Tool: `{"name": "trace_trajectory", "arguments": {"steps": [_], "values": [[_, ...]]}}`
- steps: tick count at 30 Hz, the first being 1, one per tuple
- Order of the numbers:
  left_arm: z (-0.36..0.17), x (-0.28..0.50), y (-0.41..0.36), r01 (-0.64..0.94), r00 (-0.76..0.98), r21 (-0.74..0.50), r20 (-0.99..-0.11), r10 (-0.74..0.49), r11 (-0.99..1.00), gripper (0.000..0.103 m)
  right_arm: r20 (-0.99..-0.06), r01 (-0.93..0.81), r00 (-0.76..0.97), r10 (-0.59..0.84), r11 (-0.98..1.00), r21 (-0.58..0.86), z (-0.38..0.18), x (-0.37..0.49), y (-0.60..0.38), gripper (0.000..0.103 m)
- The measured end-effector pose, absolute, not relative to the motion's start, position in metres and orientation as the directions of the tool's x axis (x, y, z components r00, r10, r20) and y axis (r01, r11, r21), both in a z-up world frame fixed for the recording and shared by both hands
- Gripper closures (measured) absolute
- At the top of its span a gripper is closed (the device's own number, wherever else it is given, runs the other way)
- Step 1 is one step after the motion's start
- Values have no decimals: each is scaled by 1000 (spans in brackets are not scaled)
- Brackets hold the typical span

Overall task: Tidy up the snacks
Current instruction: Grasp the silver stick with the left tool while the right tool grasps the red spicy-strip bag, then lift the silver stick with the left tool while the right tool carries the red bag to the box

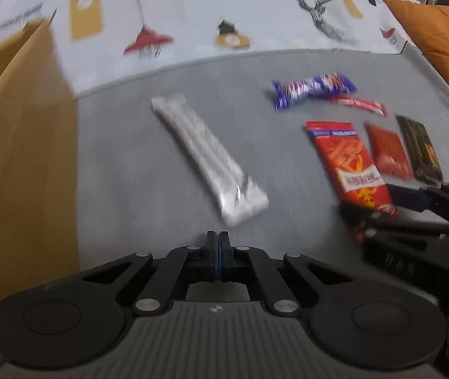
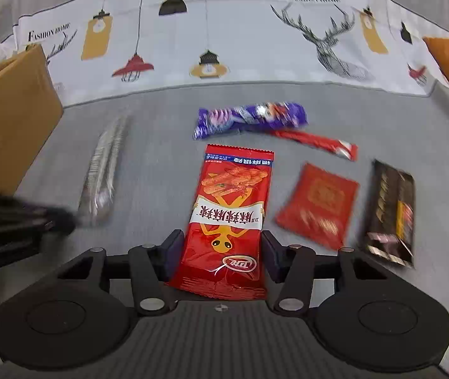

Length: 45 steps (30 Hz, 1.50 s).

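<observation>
A grey fabric seat (image 2: 148,170) fills the foreground. Behind it rises a white backrest cover (image 2: 240,41) printed with hanging lamps, yellow tags, a stag's head (image 2: 325,41) and the words "Fashion Home". An orange cushion (image 1: 445,44) rests at the right end of the backrest; a brown cardboard box (image 1: 19,145) stands at the left end.

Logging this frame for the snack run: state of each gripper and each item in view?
left gripper: shut, empty
right gripper: open, straddling the big red snack bag
big red snack bag: flat, sealed
silver packet: flat, ungripped
purple wrapper: flat, overlaps red stick
red stick: flat
small red pouch: flat
dark packet: flat
cardboard box: contents unseen
</observation>
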<state>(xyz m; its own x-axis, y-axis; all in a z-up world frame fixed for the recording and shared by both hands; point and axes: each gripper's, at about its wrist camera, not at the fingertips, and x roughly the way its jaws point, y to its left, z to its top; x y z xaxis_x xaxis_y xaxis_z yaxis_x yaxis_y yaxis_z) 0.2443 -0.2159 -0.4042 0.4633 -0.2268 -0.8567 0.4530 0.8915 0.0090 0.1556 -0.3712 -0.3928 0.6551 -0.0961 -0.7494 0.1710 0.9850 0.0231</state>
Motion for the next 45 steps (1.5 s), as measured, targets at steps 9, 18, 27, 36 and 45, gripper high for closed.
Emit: {"name": "trace_trajectory", "arguments": {"steps": [9,18,27,36,45], "values": [[-388,274,-234,392,560,12,-796,-228,920,8,-723,162,688,-71,985,57,-390,147,-376,42],[-404,300,-238,392,463,-66,-848,-259,918,77,-714,158,694,-96,987,21,-398,165,-376,51],[-405,231,-201,376,439,-50,-870,-225,925,47,-737,159,673,-65,986,58,-399,160,-375,12],[-399,245,-205,374,439,-84,-861,-256,924,81,-706,164,697,-129,986,-19,-400,163,-365,52],[-343,218,-187,342,532,-43,-814,-231,939,81,-628,154,766,-136,988,-26,-361,148,-354,54]]}}
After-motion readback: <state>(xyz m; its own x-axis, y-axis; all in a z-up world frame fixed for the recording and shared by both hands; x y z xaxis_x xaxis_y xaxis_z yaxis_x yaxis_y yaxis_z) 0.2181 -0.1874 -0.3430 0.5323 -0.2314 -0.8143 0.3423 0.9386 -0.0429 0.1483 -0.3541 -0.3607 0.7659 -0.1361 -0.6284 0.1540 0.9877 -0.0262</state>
